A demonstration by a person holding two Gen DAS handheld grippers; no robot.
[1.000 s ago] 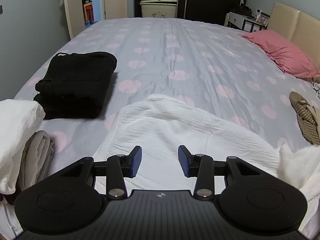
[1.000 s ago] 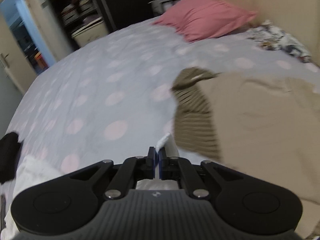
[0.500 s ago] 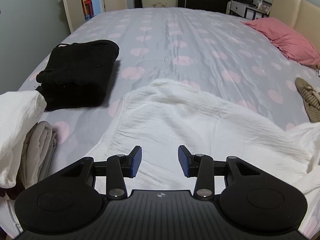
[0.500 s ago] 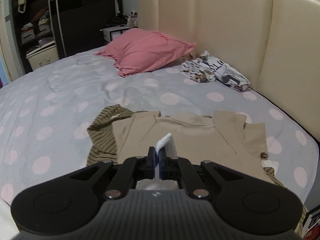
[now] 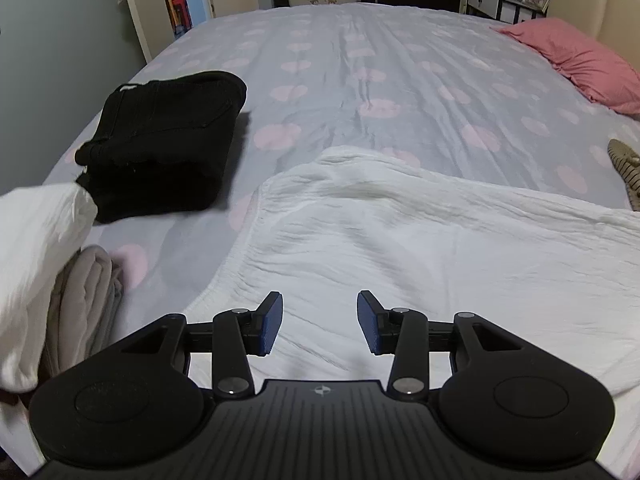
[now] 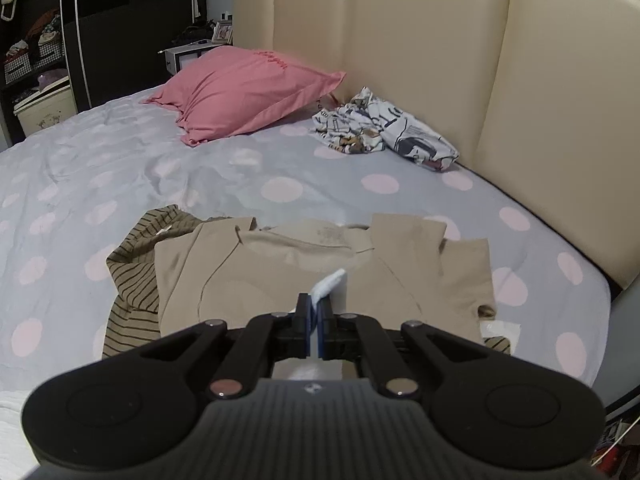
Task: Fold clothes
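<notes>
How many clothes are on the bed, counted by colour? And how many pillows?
White clothes: 2, the spread white garment and the white bundle
Black: 1, the black folded stack
Grey: 1
Beige: 1
Striped: 1
Printed: 1
Pink pillow: 1
Total: 8

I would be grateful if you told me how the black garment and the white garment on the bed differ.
The black garment is folded into a compact stack; the white garment lies spread out and wrinkled. The black one lies untouched; a white corner is pinched in the right gripper. Both rest on the spotted bedsheet.
</notes>
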